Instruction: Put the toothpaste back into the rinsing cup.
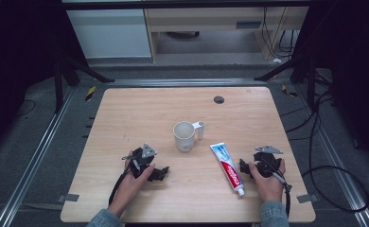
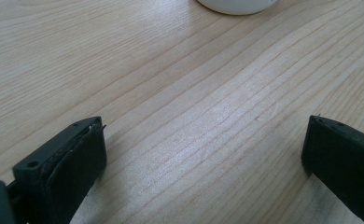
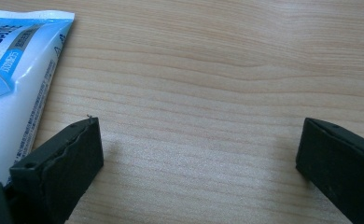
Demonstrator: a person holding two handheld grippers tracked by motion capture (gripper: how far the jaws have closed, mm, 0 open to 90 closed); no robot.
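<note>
Both grippers rest with jaws wide apart, empty; right gripper (image 1: 245, 168) should straddle the toothpaste tube (image 1: 228, 166) mid-body, left gripper (image 1: 160, 173) steadying the mug (image 1: 184, 136)

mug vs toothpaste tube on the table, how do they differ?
The white mug stands upright, mouth up; the toothpaste tube lies flat. The mug is plain white; the tube is white with blue and red print. The mug sits mid-table; the tube lies beside the right claw. Neither is held.

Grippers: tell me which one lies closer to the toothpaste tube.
The right gripper: its open jaws sit just beside the toothpaste tube. The left gripper rests across the table, nearer the white mug.
</note>
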